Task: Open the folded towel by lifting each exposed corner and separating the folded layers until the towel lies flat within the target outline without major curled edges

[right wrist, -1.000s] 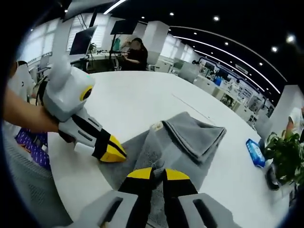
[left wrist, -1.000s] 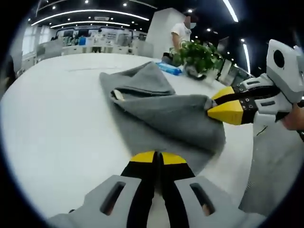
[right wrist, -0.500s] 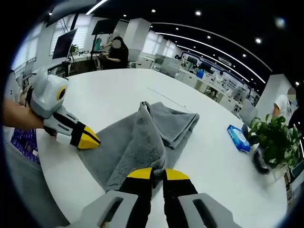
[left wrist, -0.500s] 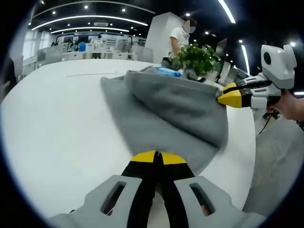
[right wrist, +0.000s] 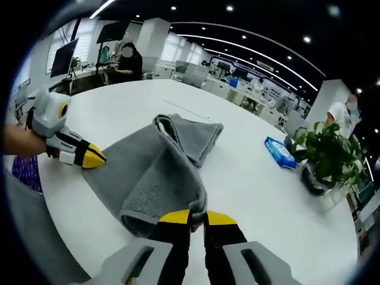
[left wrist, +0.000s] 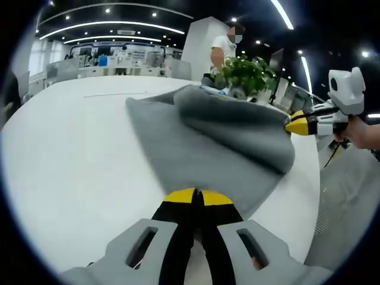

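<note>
1. A grey towel (left wrist: pixel 208 142) is being held above a white table (left wrist: pixel 71 154), still partly folded, with 1 layer draped over another.
2. In the left gripper view, the left gripper (left wrist: pixel 196 198) is being kept closed, its yellow-tipped jaws pressed together on the near edge of the towel.
3. In the same view, the right gripper (left wrist: pixel 295 126) is being seen at the right, clamped on the far corner of the towel, with a hand (left wrist: pixel 362 132) behind it.
4. In the right gripper view, the right gripper (right wrist: pixel 196 217) is being kept closed on a bunched fold of the towel (right wrist: pixel 160 169).
5. There, the left gripper (right wrist: pixel 89 157) is being seen at the left, pinching the towel's edge just above the table (right wrist: pixel 249 196).
6. A potted plant (right wrist: pixel 326 155) and a blue packet (right wrist: pixel 279 152) are being left on the table beyond the towel.
7. 1 person (right wrist: pixel 126 59) is sitting in the background.
</note>
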A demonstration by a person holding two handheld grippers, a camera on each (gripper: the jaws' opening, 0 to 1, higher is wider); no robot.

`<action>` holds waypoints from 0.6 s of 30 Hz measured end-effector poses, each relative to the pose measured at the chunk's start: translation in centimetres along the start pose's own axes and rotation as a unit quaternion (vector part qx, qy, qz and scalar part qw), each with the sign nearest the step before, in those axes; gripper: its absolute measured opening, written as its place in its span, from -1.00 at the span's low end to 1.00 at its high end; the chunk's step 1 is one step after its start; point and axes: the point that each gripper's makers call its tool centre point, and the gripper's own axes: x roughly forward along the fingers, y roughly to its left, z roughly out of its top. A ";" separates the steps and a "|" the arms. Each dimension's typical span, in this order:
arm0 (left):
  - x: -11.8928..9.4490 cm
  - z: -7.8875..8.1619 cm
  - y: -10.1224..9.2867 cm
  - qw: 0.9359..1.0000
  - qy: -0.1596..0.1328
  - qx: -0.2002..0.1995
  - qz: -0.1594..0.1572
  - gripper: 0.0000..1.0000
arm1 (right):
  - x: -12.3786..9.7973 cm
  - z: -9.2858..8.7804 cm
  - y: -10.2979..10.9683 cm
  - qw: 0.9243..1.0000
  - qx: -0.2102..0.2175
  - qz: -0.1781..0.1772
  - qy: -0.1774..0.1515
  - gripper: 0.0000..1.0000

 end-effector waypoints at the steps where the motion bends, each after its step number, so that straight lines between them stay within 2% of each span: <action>1: 0.0 0.0 0.0 1.000 0.000 0.000 0.000 -0.96 | -0.1 -0.2 -0.2 1.000 0.002 -0.002 0.002 -0.91; 18: 0.1 0.0 0.0 1.000 -0.004 -0.004 -0.003 -0.96 | -1.7 -4.5 -5.9 0.996 0.039 -0.066 0.038 -0.91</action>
